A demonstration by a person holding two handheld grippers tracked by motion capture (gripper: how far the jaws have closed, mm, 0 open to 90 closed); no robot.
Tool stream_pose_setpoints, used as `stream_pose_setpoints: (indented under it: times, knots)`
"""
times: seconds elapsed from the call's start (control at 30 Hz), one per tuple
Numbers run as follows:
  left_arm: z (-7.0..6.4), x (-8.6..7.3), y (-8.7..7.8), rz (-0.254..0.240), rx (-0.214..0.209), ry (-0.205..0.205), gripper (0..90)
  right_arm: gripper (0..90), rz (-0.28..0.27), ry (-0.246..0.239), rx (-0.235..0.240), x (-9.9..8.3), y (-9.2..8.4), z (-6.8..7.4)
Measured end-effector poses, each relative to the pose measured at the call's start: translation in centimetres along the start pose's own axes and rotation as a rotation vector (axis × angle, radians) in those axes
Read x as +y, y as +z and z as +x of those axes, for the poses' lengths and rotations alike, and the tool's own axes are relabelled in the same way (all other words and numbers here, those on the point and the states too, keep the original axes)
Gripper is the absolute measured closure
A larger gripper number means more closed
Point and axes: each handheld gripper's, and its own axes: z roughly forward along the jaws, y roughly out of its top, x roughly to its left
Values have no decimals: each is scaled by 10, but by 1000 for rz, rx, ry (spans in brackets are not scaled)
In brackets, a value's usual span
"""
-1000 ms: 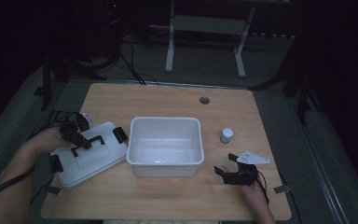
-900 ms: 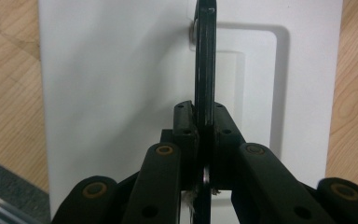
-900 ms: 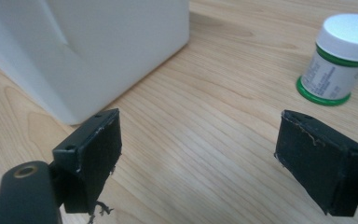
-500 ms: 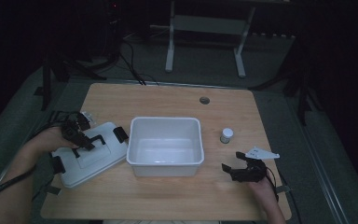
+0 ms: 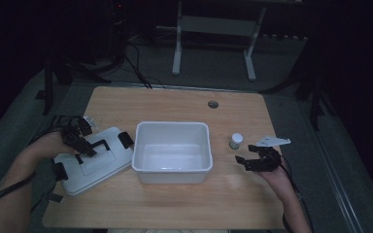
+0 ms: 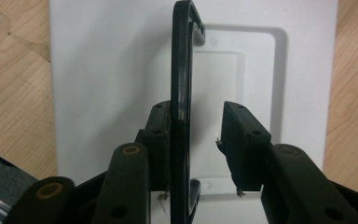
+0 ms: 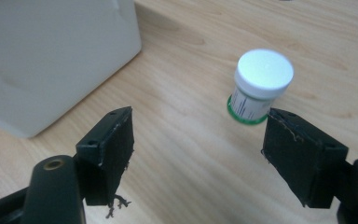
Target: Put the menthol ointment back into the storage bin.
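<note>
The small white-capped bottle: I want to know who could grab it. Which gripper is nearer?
Right. The right gripper hovers just short of the bottle, jaws open. The left gripper is across the white bin, at the lid's handle.

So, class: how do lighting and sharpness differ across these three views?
High view: dim, dark room, table lit. Left gripper view: bright lid, black handle casting a soft shadow. Right gripper view: bottle slightly blurred, wood evenly lit.
</note>
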Motion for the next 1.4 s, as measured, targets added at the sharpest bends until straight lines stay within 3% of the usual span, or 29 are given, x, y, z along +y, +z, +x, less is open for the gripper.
stream_pose_setpoints:
  times: [0.23, 0.43, 0.83, 1.27, 1.4]
  knots:
    - [0, 0, -1, -3, -2, 5, 630, 244, 82, -34, -13, 21, 12, -13]
    - [0, 1, -3, -11, 4, 3, 630, 243, 119, -54, -23, 34, 25, -20]
    - [1, 2, -2, -9, -2, 2, 632, 244, 223, -60, -58, 48, 56, -38]
    - [2, 2, -1, -3, -2, 6, 632, 350, 299, -60, -50, 55, 76, -46]
    - [2, 2, 0, 1, 0, 9, 632, 421, 339, -61, -54, 57, 80, -46]
